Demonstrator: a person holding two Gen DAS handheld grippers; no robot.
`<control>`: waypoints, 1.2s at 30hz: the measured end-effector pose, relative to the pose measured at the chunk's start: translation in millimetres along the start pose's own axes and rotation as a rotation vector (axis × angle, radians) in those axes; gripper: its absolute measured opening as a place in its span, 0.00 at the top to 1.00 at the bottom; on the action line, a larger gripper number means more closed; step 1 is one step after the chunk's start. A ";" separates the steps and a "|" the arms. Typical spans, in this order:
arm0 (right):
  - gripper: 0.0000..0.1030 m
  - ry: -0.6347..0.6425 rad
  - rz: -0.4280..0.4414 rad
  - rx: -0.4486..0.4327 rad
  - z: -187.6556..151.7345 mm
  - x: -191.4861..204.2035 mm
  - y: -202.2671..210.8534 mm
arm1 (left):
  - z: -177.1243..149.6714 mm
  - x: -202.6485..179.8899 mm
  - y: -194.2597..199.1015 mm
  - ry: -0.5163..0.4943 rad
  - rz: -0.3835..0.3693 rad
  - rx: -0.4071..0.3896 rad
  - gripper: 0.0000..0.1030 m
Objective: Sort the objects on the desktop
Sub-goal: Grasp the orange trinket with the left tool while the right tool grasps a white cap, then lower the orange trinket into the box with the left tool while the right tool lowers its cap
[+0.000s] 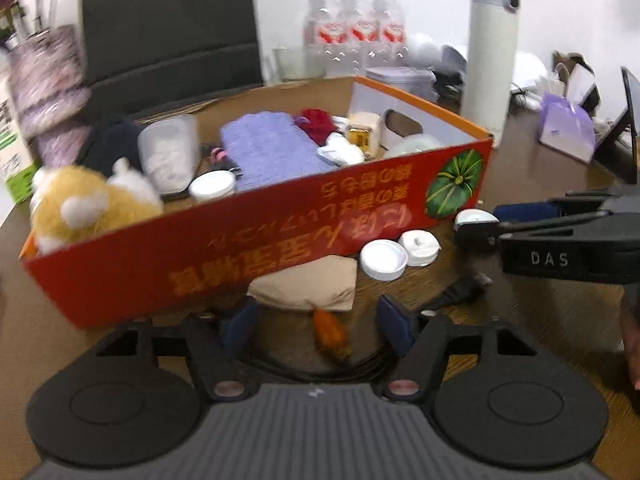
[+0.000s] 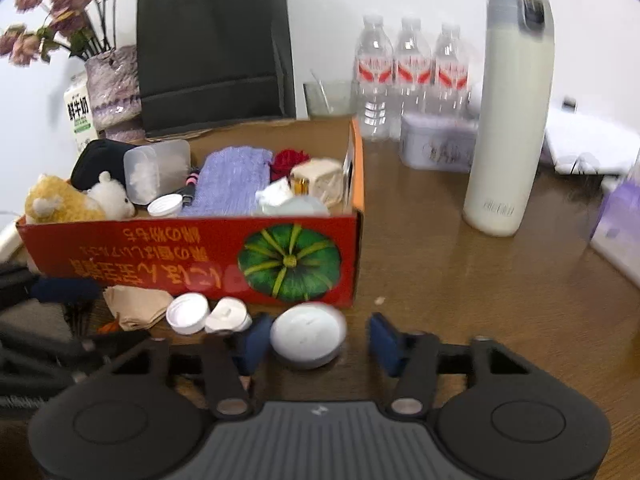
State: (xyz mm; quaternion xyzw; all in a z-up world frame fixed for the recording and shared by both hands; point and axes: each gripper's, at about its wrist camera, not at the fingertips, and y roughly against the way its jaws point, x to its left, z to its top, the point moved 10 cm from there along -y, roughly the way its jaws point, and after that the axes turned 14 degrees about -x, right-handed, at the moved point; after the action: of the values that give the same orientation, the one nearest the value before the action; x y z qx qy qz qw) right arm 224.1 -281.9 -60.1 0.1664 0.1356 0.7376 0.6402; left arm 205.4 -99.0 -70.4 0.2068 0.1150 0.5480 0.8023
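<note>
**Spotter:** What's ahead of you?

**Operator:** Biggest thing first: the red cardboard box (image 2: 192, 256), straight out beyond both sets of jaws, its printed wall facing me. It's packed with a purple cloth (image 2: 232, 184), a plush toy (image 1: 88, 204) and a clear tub (image 1: 170, 152).

**Spotter:** And your right side?

**Operator:** My right gripper (image 2: 314, 340) has its jaws apart, and a round white puck (image 2: 308, 334) lies on the table between them. It's against the left pad, or just off it; I can't tell which. The right pad stands clear of it.

**Spotter:** Left side?

**Operator:** My left gripper (image 1: 316, 320) is also parted. A small orange thing (image 1: 330, 334) lies between the pads, touching neither. A beige folded cloth (image 1: 308, 286) lies just past the tips, against the box wall. Two white lids (image 1: 384, 259) lie beyond the right pad, side by side.
</note>
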 end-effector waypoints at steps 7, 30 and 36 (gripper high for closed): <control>0.63 0.031 0.039 -0.001 -1.5 14.0 5.1 | -4.0 -4.3 14.5 0.075 -0.022 -0.007 0.86; 0.63 0.034 0.215 -0.047 -63.5 103.2 196.7 | -52.9 -7.2 202.6 0.303 0.057 -0.147 0.86; 0.63 0.062 0.209 -0.107 -41.2 107.2 201.2 | -32.8 11.6 208.8 0.296 0.092 -0.202 0.86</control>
State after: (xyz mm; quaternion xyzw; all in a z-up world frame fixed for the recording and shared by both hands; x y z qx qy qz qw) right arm 12.4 -204.2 -6.7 0.1222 0.0975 0.8114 0.5632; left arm 22.6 -16.0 -3.5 0.0472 0.1665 0.6172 0.7675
